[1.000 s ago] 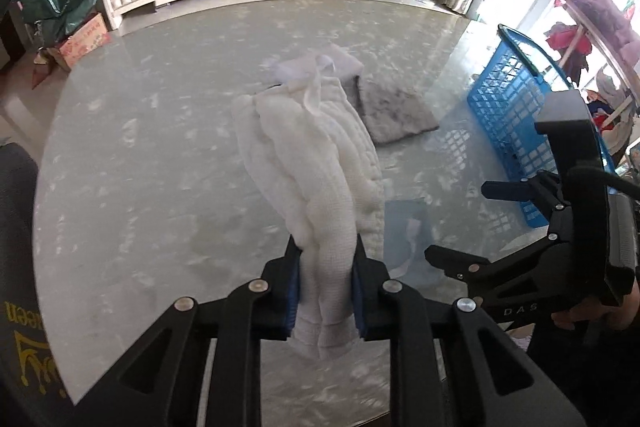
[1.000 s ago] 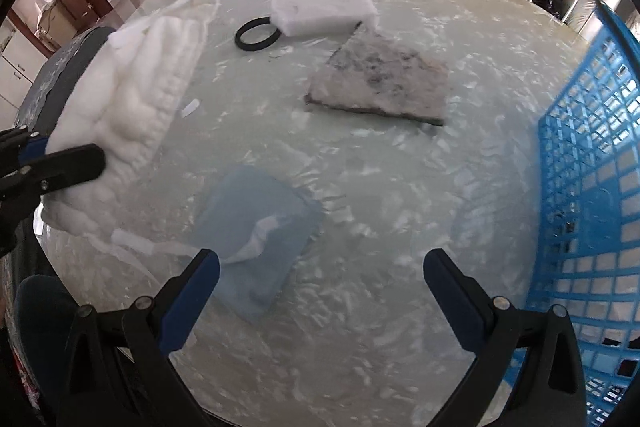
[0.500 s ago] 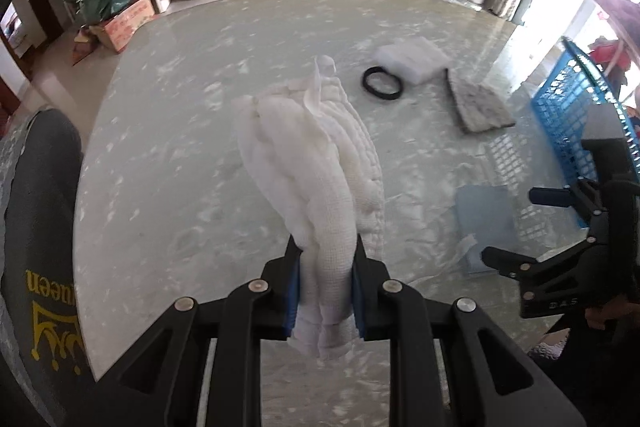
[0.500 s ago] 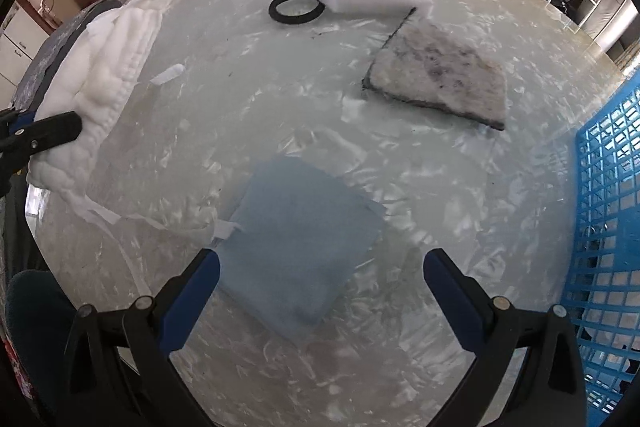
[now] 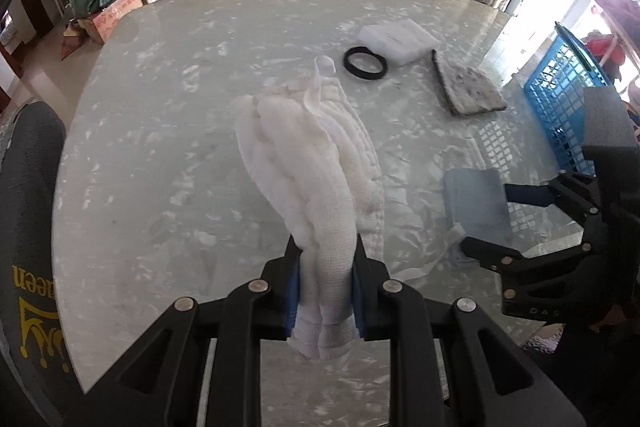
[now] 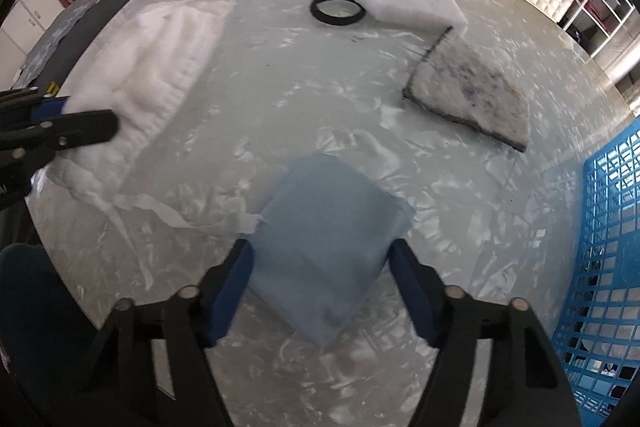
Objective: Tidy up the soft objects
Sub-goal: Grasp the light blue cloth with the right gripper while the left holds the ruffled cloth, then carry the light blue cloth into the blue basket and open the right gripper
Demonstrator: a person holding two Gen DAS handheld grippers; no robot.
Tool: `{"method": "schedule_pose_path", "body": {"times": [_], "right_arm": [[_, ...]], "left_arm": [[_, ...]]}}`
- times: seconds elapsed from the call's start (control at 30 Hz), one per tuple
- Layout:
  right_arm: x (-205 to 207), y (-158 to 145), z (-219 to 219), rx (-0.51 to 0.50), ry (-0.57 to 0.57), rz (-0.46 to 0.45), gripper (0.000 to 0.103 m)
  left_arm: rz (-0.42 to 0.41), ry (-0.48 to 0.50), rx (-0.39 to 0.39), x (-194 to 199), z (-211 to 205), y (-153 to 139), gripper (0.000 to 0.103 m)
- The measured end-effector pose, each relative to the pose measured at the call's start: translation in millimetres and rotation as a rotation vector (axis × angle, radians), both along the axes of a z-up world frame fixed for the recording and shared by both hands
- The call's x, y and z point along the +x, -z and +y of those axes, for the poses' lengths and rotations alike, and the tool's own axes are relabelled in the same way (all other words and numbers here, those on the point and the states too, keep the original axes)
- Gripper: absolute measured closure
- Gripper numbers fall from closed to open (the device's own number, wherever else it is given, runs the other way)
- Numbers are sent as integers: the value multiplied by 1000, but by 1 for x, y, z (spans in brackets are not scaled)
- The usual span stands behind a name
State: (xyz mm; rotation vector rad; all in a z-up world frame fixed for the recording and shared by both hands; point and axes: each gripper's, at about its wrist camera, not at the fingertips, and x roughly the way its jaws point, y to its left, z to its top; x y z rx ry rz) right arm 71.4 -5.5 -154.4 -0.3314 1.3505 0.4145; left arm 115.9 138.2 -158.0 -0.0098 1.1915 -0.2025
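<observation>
Two grippers are being held over a glossy, marbled round table [image 6: 280, 75]. A white quilted cloth [image 5: 320, 163], thick and ribbed with a waffle weave, is being pinched between the narrowly set pads of the left gripper [image 5: 326, 287], its bunched length trailing away over the tabletop. A flat, smooth pale-blue folded cloth [image 6: 328, 239] is being straddled by the right gripper [image 6: 322, 287], whose jaws have just been closing and are standing half open around the cloth's near end; whether the blue pads are touching its edges cannot be told. Farther back, a black rubbery ring [image 6: 337, 9] is lying just beside a white foam block [image 6: 412, 5], with a fuzzy grey, dark-edged square mat [image 6: 468, 91] near them. A blue plastic lattice basket [image 6: 604, 259] is standing at the table's right edge. Compared with a second ago, the blue cloth is being seen closer and centred between the right jaws rather than off to their left, and the ring and block, previously hidden behind the white cloth, are being shown in the left view.
</observation>
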Motion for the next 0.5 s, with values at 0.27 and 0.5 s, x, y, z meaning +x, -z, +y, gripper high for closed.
{"method": "schedule_pose_path", "body": {"times": [0.27, 0.5], "right_arm": [[-10, -6, 1, 81, -21, 11, 92], [-13, -37, -23, 109, 16, -2, 92]], "left_arm": [[9, 22, -39, -8, -17, -3, 83], [-6, 37, -46, -16, -33, -20, 83]]}}
